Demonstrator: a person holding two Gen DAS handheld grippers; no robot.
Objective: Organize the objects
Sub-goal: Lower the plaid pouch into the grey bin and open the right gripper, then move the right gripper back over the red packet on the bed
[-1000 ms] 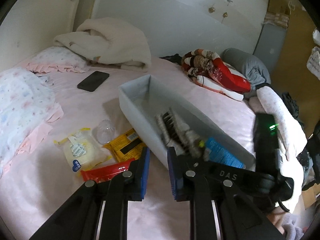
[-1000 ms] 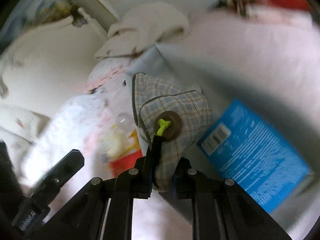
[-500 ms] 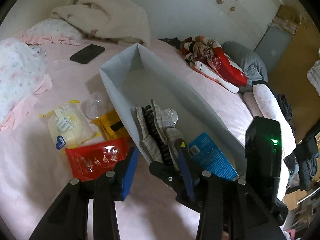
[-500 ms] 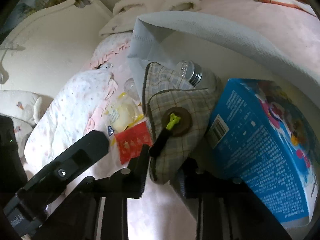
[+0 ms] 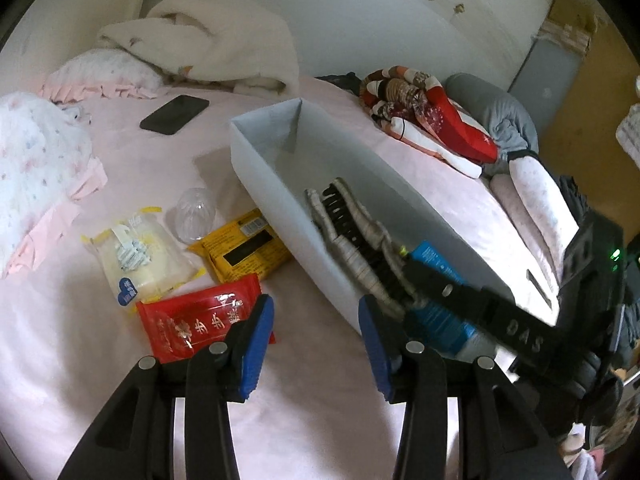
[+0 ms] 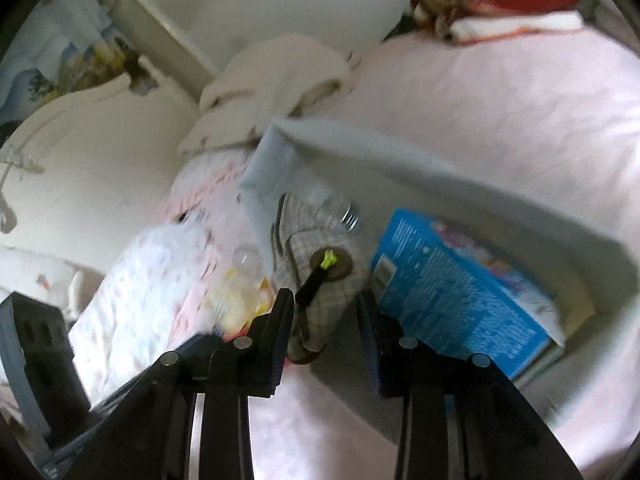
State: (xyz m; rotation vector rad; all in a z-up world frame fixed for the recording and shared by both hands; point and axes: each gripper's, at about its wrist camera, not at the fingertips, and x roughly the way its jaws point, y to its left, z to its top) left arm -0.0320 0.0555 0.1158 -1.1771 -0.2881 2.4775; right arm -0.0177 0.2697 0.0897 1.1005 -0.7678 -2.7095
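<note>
Right gripper (image 6: 326, 320), jaws parted and just opened, straddles the released plaid pouch (image 6: 320, 280) at centre frame, inside the grey bin (image 5: 264, 176) beside a blue box (image 6: 460, 292). Left gripper (image 5: 316, 340) hangs empty, jaws apart, lower centre. Red packet (image 5: 200, 324), yellow packet (image 5: 240, 248), white pack (image 5: 140, 260) and clear cup (image 5: 196, 216) remain outside, left of the bin wall; the bin's far end stays free.

Pink bed (image 5: 132, 380) carries a grey box (image 5: 260, 168), phone (image 5: 175, 114), clear cup (image 5: 195, 220), yellow pack (image 5: 244, 250), pale pouch (image 5: 140, 258), red pack (image 5: 200, 326), white blanket (image 5: 216, 52), pillows (image 5: 36, 160), red garment (image 5: 432, 120).
</note>
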